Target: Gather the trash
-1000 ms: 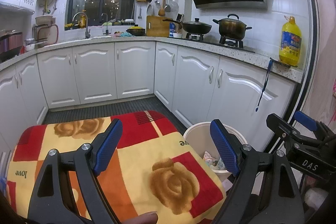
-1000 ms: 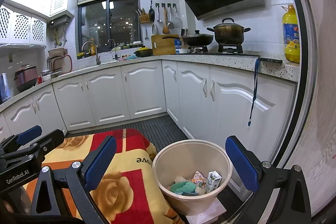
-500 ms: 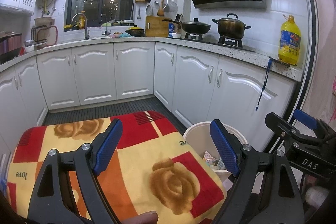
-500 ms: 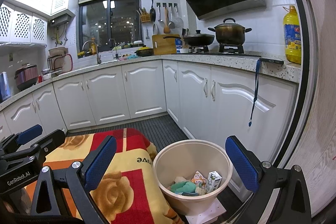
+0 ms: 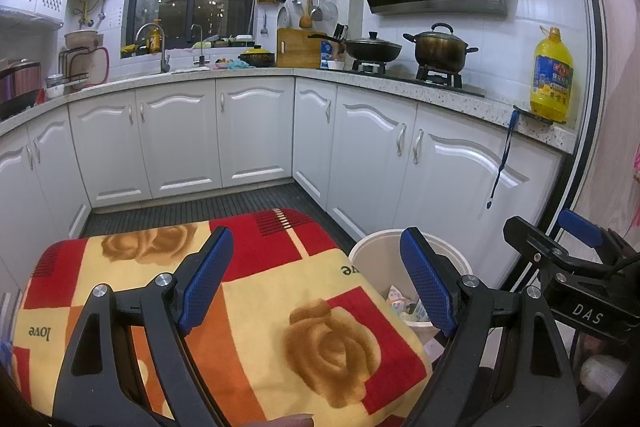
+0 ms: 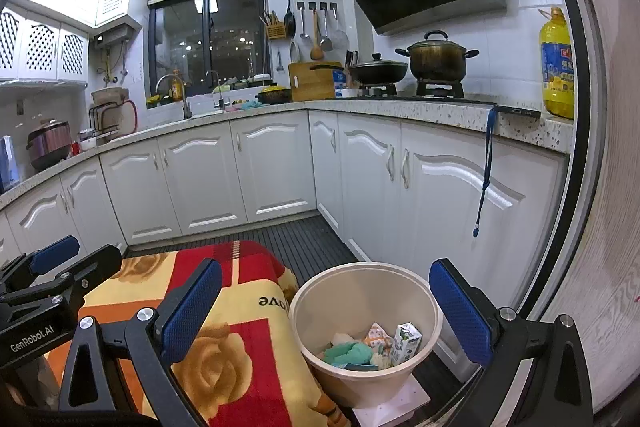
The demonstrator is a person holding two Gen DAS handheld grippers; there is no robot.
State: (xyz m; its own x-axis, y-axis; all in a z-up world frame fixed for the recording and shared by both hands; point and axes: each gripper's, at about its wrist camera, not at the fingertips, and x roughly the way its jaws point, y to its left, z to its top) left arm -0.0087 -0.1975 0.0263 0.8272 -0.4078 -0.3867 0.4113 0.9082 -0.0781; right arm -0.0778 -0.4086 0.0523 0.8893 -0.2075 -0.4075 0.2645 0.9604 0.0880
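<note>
Between the right gripper's [image 6: 326, 311] wide, empty jaws sits the cream round plastic bin [image 6: 362, 281] holding trash, while the left gripper [image 5: 316, 277], equally wide and empty, hovers over the red-and-yellow rose-print cloth [image 5: 280, 307], likely done.

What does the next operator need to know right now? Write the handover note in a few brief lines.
Left gripper: open, nothing between the pads, held over the patterned cloth.
Right gripper: open, empty, held above the trash bin.
Trash bin: on the floor beside the cloth-covered surface, standing on a white base. Inside lie a small milk carton, a green wad and a snack wrapper.
Done: those pieces are in the bin.
Left: no loose trash shows on the cloth in either view; check around it before calling the job finished.
</note>
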